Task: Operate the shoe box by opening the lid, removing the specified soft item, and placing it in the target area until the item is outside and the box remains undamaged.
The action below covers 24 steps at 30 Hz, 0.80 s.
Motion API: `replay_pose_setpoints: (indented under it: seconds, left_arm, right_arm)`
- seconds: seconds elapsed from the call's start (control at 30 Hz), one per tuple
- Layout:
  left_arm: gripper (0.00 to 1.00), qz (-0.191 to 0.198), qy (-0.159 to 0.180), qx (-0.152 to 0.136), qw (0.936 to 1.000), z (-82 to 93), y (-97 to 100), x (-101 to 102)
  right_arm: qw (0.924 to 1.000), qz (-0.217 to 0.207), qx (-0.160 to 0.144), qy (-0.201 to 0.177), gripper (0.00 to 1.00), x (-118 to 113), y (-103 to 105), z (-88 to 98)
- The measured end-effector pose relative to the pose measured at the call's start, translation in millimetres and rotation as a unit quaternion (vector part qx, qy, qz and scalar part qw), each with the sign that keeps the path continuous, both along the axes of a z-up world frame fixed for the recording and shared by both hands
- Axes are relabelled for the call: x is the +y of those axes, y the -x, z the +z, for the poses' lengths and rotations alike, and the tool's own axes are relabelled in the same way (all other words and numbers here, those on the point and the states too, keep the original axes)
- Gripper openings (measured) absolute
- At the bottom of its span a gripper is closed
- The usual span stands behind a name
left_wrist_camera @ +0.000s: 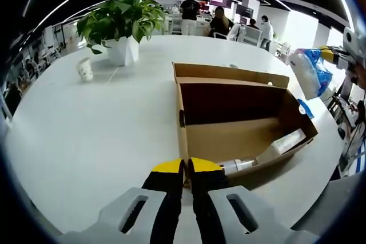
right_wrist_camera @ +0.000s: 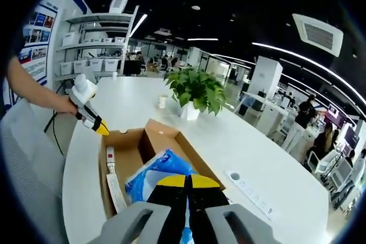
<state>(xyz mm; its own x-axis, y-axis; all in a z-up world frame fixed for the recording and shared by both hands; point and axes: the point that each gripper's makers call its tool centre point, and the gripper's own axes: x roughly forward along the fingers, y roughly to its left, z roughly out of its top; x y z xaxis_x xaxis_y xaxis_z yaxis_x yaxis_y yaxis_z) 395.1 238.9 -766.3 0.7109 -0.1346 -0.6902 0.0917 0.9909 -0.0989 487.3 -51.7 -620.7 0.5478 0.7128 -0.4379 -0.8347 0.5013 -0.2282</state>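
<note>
While holding the soft blue-and-white bag (right_wrist_camera: 155,176) clamped in the right gripper (right_wrist_camera: 187,182), lifting it up out of the shoe box (left_wrist_camera: 240,135) — lid step looking done, flaps standing open, extraction step in hand. In the left gripper view, seeing that same bag hanging at far right, off the box's right edge, above the white table (left_wrist_camera: 86,141). In the right gripper view, seeing it bunched just beyond the jaws, over the box interior.

Left gripper (left_wrist_camera: 187,169) hovering just near the box's near wall, yellow tips pressed together, gripping nothing visible. Showing again in the right gripper view at far left, tips close to the box's left corner, possibly steadying the box; contact hard to confirm.

Next move, as a guess: carrying the bag sideways clear of the walls and setting it on bare table, keeping the drag off the cardboard so the flaps don't tear. Target area not marked anywhere visible, so picking a spot is a judgement call.

Remaining inside the box: a white tube-like item (left_wrist_camera: 284,143) lying along the right wall, another white piece by the near wall; identity unclear. Potted plant (left_wrist_camera: 122,24) and a small cup (left_wrist_camera: 85,69) sitting far left on the table, well apart from the box. Power strip (right_wrist_camera: 250,194) lying right of the box. Lower part of the bag hidden behind the right jaws; whether it has fully cleared the rim, cannot tell.
</note>
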Motion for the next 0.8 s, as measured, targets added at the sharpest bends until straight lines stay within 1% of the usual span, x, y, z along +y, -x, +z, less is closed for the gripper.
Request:
replay_pose_setpoints:
  seconds: [0.57, 0.8]
  left_arm:
    - [0.02, 0.003, -0.002, 0.0, 1.0, 0.5, 1.5, -1]
    - [0.02, 0.003, -0.002, 0.0, 1.0, 0.2, 1.5, 0]
  right_arm:
    - [0.9993, -0.031, 0.003, -0.019, 0.0, -61, -23, 12.3]
    - [0.999, -0.042, 0.003, -0.016, 0.0, -83, -27, 11.2]
